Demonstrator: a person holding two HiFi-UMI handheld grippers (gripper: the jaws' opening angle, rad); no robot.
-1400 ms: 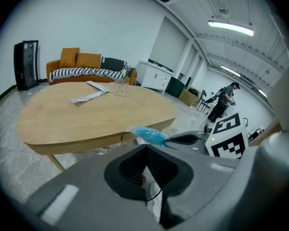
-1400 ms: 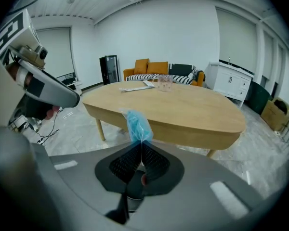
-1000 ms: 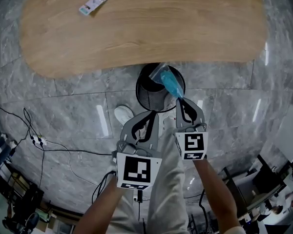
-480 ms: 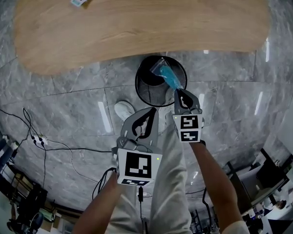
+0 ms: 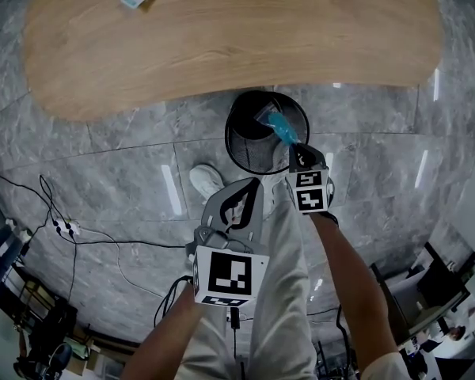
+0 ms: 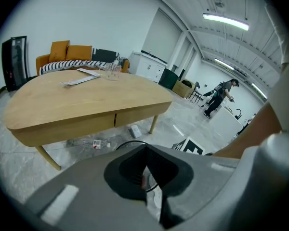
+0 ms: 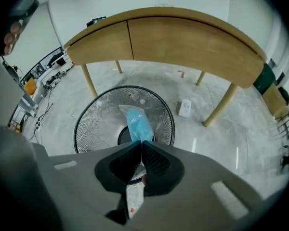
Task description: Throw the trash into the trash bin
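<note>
Now my right gripper (image 7: 140,142) has its jaws pinched on the blue plastic packet (image 7: 137,123) at its near end; the rest hangs over the mesh trash bin (image 7: 92,119). Left gripper (image 6: 145,147): jaws together, empty.

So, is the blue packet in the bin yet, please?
Not yet: the right gripper is shut on the blue packet, which hangs over the open trash bin.

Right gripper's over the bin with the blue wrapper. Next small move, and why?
Probably open the right gripper and let go. Its jaws are pinched on the blue wrapper, which hangs over the mouth of the mesh trash bin, inside its rim in both views, so it should fall straight in.
</note>
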